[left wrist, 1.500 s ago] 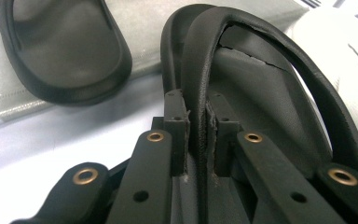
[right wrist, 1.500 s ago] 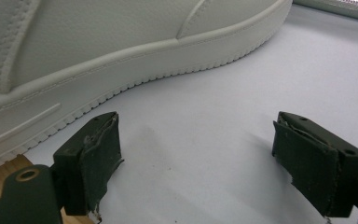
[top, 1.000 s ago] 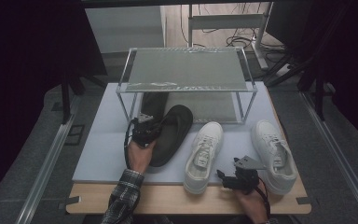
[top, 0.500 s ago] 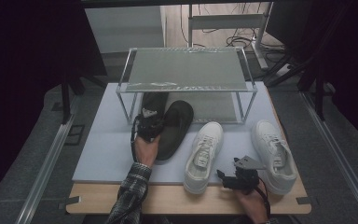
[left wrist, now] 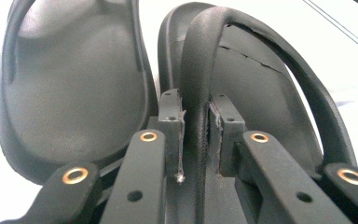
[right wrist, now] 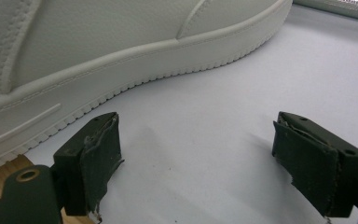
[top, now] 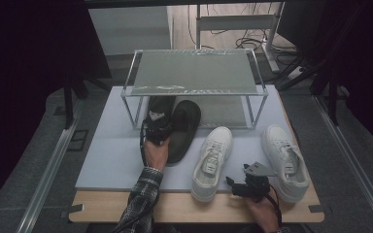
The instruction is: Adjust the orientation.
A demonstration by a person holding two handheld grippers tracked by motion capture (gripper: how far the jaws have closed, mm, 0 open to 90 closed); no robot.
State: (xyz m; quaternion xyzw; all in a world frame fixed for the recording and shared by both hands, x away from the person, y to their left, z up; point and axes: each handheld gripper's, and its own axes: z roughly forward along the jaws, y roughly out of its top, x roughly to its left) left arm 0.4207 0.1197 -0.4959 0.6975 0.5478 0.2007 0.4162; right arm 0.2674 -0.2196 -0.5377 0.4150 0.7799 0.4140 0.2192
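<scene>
Left hand-held gripper (top: 157, 127) has pushed the black slipper (top: 180, 130) forward under the rack (top: 194, 73), jaws just easing yet pinching its strap (left wrist: 198, 93); next: release, back out.

Black slippers (top: 182, 128), white sneakers (top: 213, 162).

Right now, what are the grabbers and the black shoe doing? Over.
Left gripper easing open, black slipper strap between jaws. Right gripper open, idle by white sneaker. Rack close ahead.

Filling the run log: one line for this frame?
left gripper: jaws just easing open, slipper strap between pads | right gripper: open, idle by white sneaker | rack: top bare
</scene>
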